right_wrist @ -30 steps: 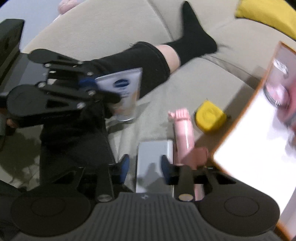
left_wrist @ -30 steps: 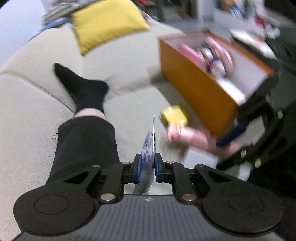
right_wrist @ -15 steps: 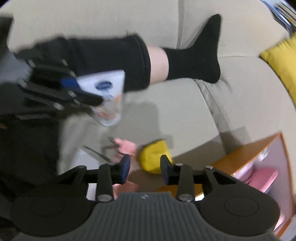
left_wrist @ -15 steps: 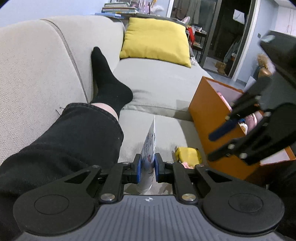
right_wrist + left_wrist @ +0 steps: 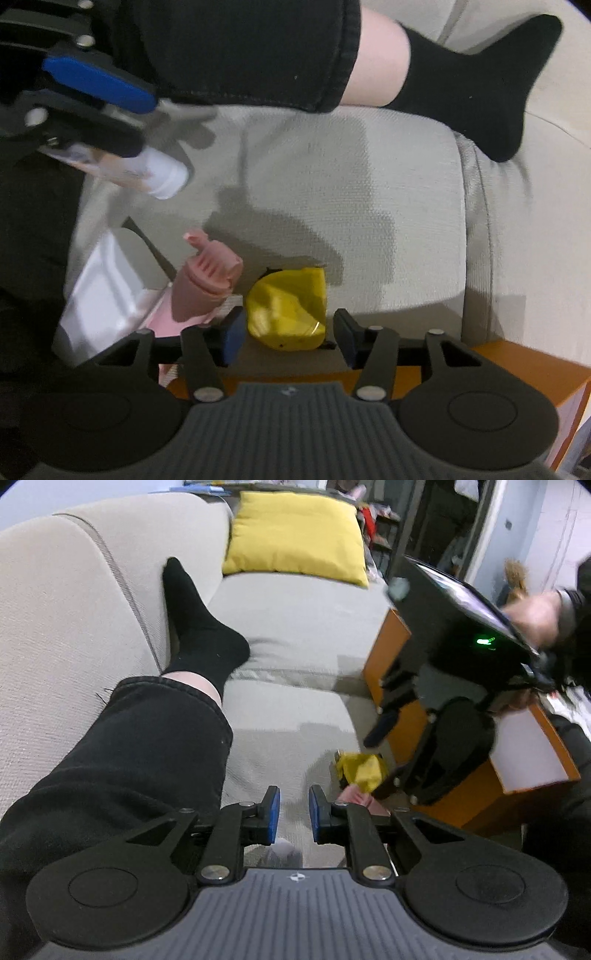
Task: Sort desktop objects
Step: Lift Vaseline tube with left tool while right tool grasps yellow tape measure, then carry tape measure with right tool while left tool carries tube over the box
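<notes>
My left gripper [image 5: 293, 814] is open and empty over the sofa seat. In the right wrist view the white cream tube [image 5: 147, 173] hangs just under the left gripper's blue fingers [image 5: 98, 85], blurred; it also shows faintly below the left jaws [image 5: 280, 849]. My right gripper [image 5: 290, 338] is open, its jaws on either side of a yellow packet [image 5: 286, 308] on the seat. The packet also shows in the left wrist view [image 5: 360, 770]. A pink bottle [image 5: 205, 282] lies beside it on the left.
An orange box [image 5: 461, 794] stands on the seat at the right, its edge under my right gripper [image 5: 517, 363]. A person's leg in black trousers [image 5: 110, 760] and black sock [image 5: 480, 85] lies across the sofa. A white flat pack [image 5: 103, 295] and a yellow cushion [image 5: 295, 535] are nearby.
My left gripper has opened and the white tube has dropped out of its jaws. My right gripper has moved down onto the yellow packet and opened wider.
</notes>
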